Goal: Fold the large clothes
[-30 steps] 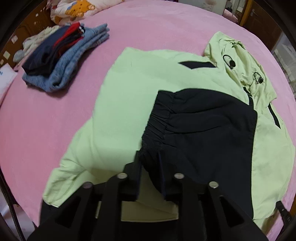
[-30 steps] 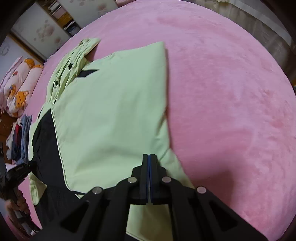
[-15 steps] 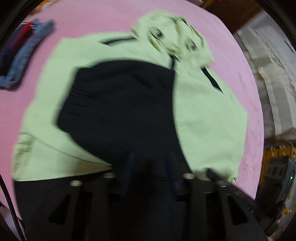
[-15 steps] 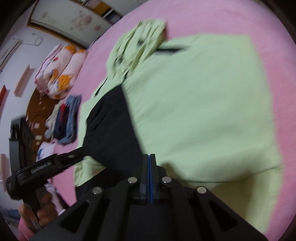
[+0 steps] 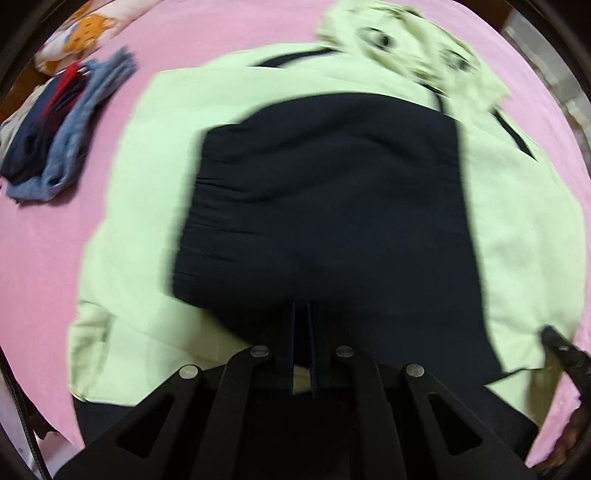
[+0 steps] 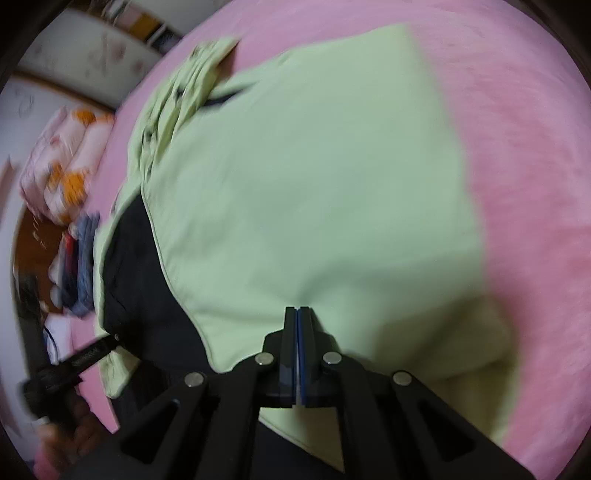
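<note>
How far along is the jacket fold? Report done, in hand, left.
Done: a pile of folded clothes lies beside the jacket, whose black sleeve is folded across its body. In hand: the left gripper has just been closing, black fabric between its jaws; the right gripper is shut at the near green edge, grip unclear. Left: likely folding the bottom up toward the hood.

Ahead of the left gripper (image 5: 302, 314), the folded jacket (image 5: 155, 206) covers the pink bed (image 5: 48, 240). Forward and to its left, a stack of folded clothes (image 5: 55, 147) blocks the bed edge, with a printed pillow (image 5: 79, 35) beyond it. To the right of the right gripper (image 6: 297, 317), open pink bed surface gives unobstructed passage.
</note>
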`<state>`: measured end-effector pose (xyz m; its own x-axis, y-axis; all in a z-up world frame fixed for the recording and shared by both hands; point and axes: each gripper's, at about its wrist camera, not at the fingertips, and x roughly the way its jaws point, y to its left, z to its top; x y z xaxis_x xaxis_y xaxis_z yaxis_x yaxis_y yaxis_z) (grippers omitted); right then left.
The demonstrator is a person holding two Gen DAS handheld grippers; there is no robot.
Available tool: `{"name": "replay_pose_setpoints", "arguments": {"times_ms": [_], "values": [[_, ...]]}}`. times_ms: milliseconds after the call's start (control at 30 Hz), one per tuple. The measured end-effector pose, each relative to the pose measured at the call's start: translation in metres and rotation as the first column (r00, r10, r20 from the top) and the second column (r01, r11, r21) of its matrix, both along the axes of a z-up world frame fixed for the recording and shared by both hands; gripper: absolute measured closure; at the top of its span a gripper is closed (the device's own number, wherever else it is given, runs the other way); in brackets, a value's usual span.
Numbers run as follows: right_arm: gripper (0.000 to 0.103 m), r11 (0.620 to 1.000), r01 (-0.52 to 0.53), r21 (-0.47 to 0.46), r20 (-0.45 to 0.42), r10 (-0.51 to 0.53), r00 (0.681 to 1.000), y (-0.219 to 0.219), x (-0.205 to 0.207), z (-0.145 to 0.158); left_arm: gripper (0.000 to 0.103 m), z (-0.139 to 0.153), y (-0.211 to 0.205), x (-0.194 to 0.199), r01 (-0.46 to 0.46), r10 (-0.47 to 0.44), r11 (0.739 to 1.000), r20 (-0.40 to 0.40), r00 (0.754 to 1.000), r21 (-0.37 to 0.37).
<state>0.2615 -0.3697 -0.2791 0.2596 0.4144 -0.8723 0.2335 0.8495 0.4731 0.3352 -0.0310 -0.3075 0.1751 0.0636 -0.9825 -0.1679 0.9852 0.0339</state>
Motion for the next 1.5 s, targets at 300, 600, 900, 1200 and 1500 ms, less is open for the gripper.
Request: {"name": "replay_pose_setpoints", "arguments": {"times_ms": [300,600,900,1200,1500], "values": [[0.103,0.958,0.038,-0.284,0.046,-0.026,0.999,-0.013,-0.008,0.030,0.095,0.012,0.006,0.005,-0.031,0.031,0.999,-0.014,0.999,-0.009],[0.103,0.985,-0.154,0.080,0.154,0.140,0.978,0.076,0.047,0.002,0.089,0.017,-0.079,0.063,0.118,-0.093,0.967,0.118,0.989,-0.226],[0.103,0.998,0.063,0.030,0.208,-0.068,0.976,0.053,0.116,-0.008,0.089,0.006,-0.059,0.104,0.039,-0.006,0.989,0.231,0.973,-0.140],[0.103,0.923,0.352,-0.154,0.224,-0.315,0.922,-0.075,0.113,0.005,0.089,0.007,0.026,0.086,-0.093,0.123,0.986,0.229,0.966,-0.135],[0.098,0.909,0.416,-0.006,0.093,-0.414,0.906,-0.113,0.096,0.000,0.050,0.034,0.014,0.077,-0.001,0.008,0.999,0.137,0.991,-0.052]]}}
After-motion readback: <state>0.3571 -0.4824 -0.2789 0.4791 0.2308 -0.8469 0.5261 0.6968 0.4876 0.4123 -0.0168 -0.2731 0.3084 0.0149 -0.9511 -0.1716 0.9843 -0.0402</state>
